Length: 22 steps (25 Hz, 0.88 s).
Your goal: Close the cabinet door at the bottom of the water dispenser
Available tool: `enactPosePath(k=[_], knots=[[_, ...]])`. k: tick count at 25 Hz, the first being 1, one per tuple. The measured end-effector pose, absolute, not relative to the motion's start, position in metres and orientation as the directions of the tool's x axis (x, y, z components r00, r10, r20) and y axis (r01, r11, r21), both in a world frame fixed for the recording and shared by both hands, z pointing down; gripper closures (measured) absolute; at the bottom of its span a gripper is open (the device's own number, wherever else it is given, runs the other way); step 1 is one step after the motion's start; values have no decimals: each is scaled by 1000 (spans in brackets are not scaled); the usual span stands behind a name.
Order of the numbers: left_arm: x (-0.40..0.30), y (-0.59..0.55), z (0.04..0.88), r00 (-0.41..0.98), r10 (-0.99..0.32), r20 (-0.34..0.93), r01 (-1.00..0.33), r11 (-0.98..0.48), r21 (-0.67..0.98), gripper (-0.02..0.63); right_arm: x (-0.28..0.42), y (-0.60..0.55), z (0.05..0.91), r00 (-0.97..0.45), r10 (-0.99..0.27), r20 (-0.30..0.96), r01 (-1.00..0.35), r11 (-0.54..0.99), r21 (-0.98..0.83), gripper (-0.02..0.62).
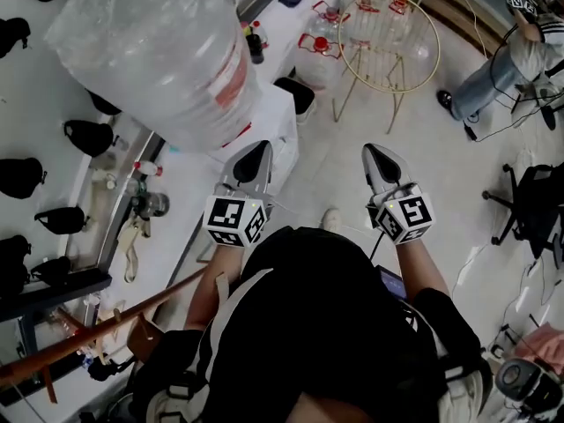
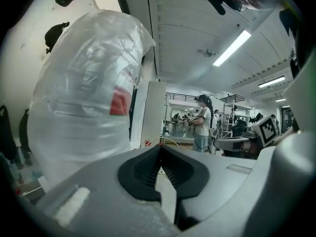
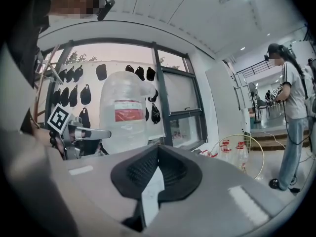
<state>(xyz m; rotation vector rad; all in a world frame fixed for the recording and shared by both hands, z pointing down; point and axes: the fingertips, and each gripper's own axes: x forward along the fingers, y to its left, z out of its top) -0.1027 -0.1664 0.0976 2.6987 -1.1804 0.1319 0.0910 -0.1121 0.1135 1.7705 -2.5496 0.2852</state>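
Looking down in the head view, the person's black-clad torso fills the 6 o'clock edge. Just ahead of it, the left gripper and the right gripper are held side by side, well apart, with their tips toward 12 o'clock. Both are clenched, pads meeting with nothing between them.

At 11 o'clock from the left gripper stands the white water dispenser. It is topped by a big water jug with a red label, wrapped in clear plastic. The jug and body hide the lower front, so the cabinet door at the bottom cannot be made out.

Farther off, toward 12 to 1 o'clock, is a gold wire-rimmed round table, with red-capped bottles beside it. At 2 o'clock is another person.
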Motion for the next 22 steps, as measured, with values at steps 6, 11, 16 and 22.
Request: enactPosePath(k=[6,11,16,22], knots=[[-113,-167,88,662,-737,137,-749,-646,145,598,82,-115,99,-382,-919,93,-921,370,-124,591],[-119,-163,81,650,-750,123,-759,-633,154,598,75,-115,91,-405,-910,88,-911,394,-119,591],[-126,-160,76,646,-755,114,-763,-631,141,598,60,-116,88,-435,-897,81,-898,426,-113,591],[-143,-150,78,647,-755,108,-762,-634,135,598,37,-109,85,-453,-889,73,-890,446,-93,591]])
